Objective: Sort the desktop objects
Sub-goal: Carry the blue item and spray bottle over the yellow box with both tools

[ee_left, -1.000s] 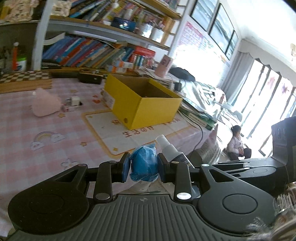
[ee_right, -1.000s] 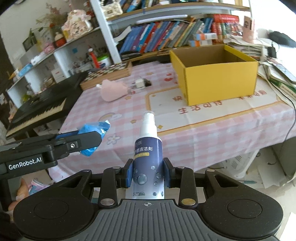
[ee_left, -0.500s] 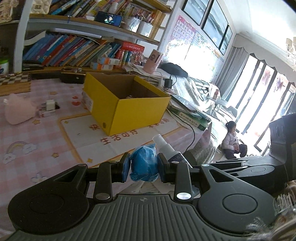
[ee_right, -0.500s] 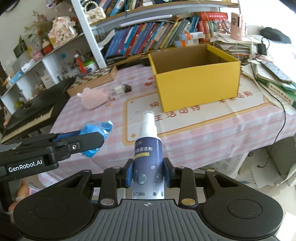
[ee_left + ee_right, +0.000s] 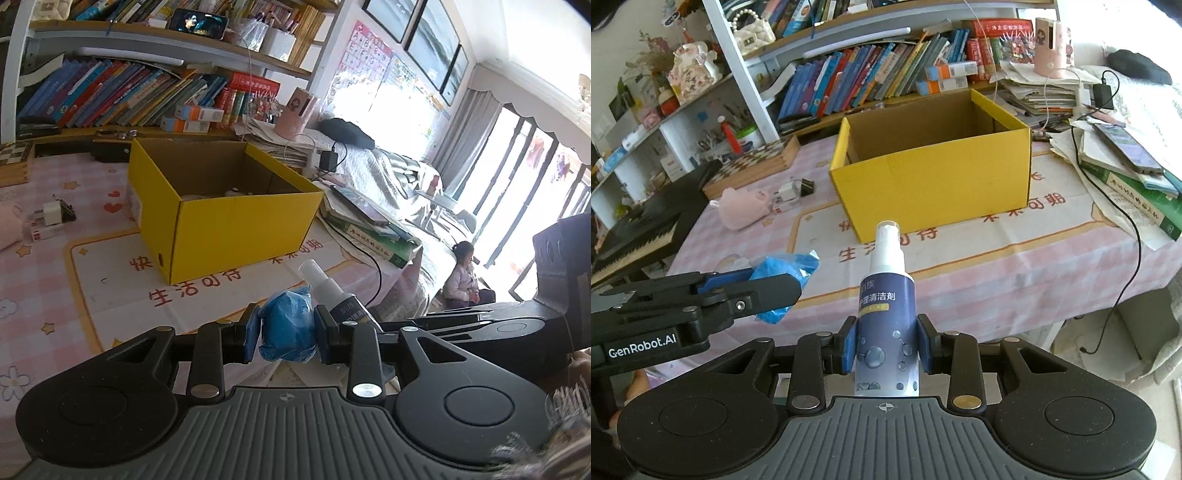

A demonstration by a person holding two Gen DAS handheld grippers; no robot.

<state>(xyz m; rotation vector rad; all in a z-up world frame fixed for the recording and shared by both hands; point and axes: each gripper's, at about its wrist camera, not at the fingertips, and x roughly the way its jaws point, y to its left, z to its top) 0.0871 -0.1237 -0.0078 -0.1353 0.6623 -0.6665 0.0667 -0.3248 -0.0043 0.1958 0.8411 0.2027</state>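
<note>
My left gripper (image 5: 286, 338) is shut on a crumpled blue plastic bag (image 5: 288, 325), held in front of the table's near edge. It also shows in the right wrist view (image 5: 785, 269). My right gripper (image 5: 886, 349) is shut on a spray bottle (image 5: 888, 314) with a white nozzle and dark blue label, held upright. The bottle also shows in the left wrist view (image 5: 334, 295), just right of the bag. An open yellow cardboard box (image 5: 934, 173) stands on the pink checked tablecloth (image 5: 997, 251) ahead of both grippers, with a few small items inside (image 5: 236, 194).
A pink plush toy (image 5: 742, 206), a white charger (image 5: 788, 190) and a small packet lie left of the box. A chessboard box (image 5: 753, 166) sits behind them. Books, a phone (image 5: 1126, 147) and cables crowd the table's right edge. Bookshelves stand behind; a keyboard (image 5: 639, 229) stands left.
Both grippers have moved right and closer to the yellow box, each keeping its hold. The box now sits nearly straight ahead in both views.
</note>
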